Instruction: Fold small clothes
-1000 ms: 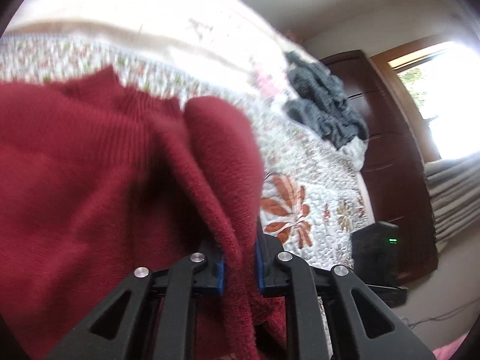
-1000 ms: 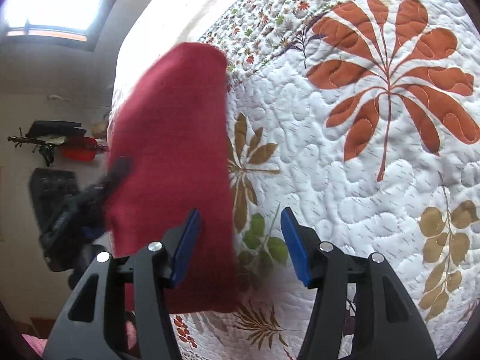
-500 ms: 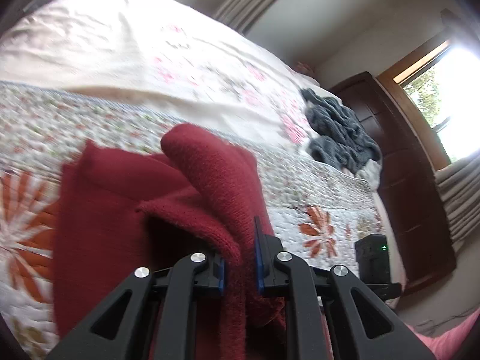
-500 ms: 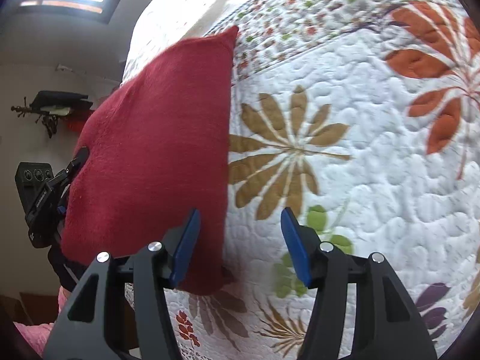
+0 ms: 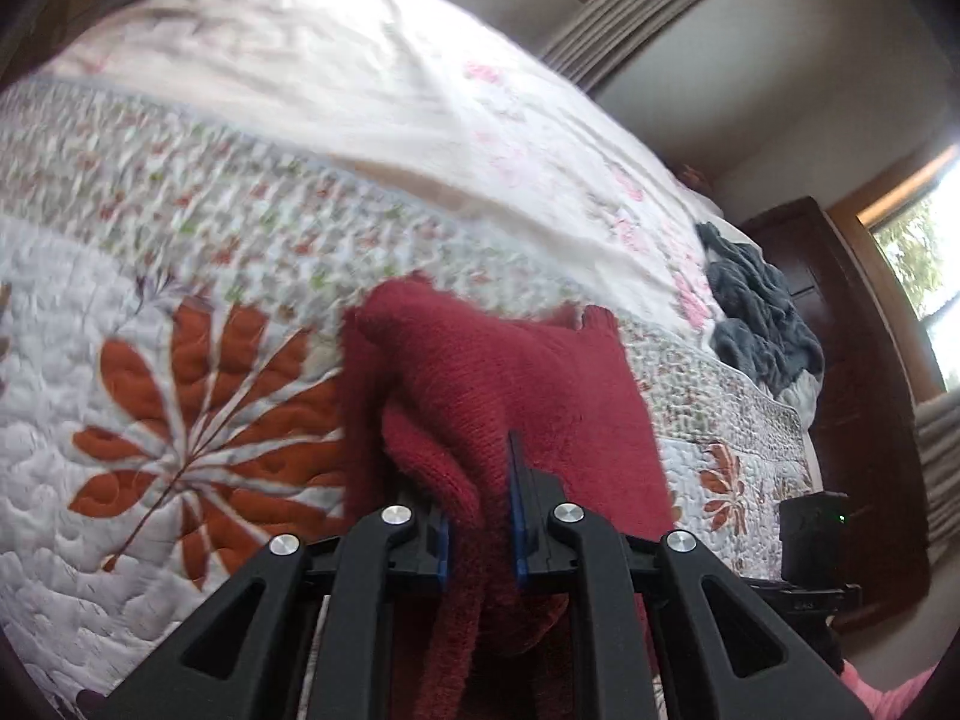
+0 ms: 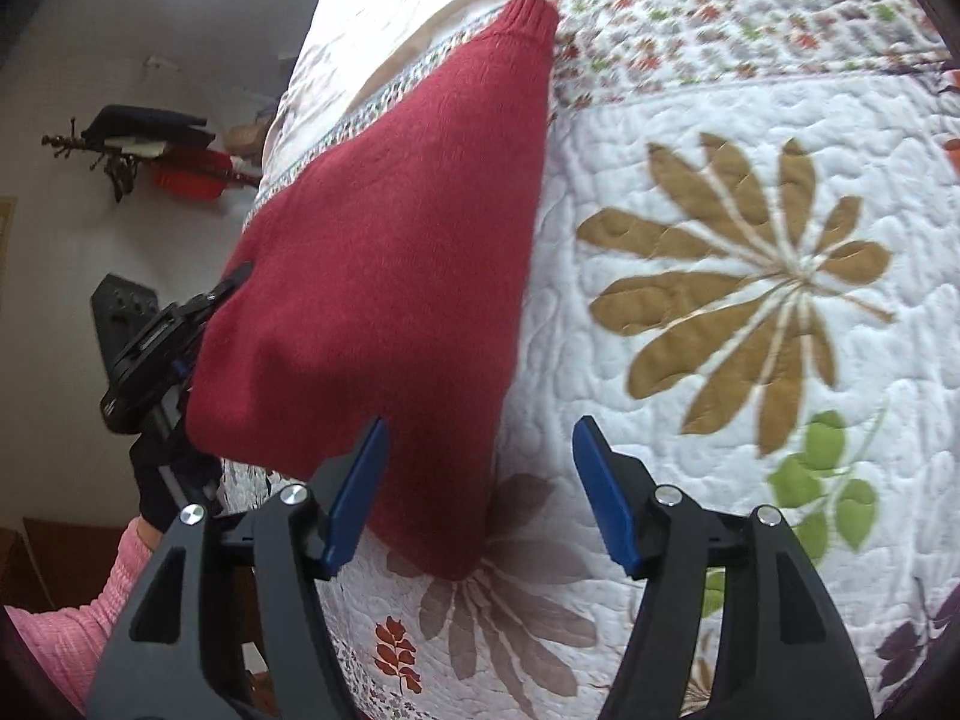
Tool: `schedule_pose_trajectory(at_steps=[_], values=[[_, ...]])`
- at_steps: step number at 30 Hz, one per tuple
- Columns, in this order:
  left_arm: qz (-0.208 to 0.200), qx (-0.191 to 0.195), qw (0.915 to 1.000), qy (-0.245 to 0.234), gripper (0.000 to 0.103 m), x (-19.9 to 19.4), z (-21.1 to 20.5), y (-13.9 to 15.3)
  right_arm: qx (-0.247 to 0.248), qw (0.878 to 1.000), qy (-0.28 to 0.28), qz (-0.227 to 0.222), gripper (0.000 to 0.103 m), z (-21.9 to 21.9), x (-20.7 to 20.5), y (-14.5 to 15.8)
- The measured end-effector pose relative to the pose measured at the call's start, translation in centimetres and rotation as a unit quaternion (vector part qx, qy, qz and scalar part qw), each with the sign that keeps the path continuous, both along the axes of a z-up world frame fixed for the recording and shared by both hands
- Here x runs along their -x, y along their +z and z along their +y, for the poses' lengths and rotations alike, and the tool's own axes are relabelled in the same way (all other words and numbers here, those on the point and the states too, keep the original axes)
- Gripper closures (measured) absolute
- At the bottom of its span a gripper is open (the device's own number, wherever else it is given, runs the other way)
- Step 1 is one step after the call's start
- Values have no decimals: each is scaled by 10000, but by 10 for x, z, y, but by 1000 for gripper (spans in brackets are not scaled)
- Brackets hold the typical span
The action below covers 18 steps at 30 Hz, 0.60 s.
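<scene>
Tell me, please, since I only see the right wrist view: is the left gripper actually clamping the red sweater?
Observer: Yes, the left gripper is shut on a bunched fold of the red sweater.
Operator: Thanks. Is any other clothing on the bed?
Observer: A grey garment lies crumpled near the quilt's far edge.
Operator: And what lies beyond the quilt?
Observer: A pale sheet with pink flowers, then curtains.
</scene>
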<state>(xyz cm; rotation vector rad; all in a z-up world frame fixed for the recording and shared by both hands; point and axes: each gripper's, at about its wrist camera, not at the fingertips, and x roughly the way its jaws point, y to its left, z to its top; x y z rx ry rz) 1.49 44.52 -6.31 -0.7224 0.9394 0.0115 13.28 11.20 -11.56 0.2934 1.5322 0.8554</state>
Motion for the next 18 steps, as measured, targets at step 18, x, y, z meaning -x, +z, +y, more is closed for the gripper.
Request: schedule_pose_trajectory(at_steps=[18], values=[[356, 99, 9987, -351, 65, 30, -6, -14, 544, 9979, 321, 133, 45, 41, 15, -21]])
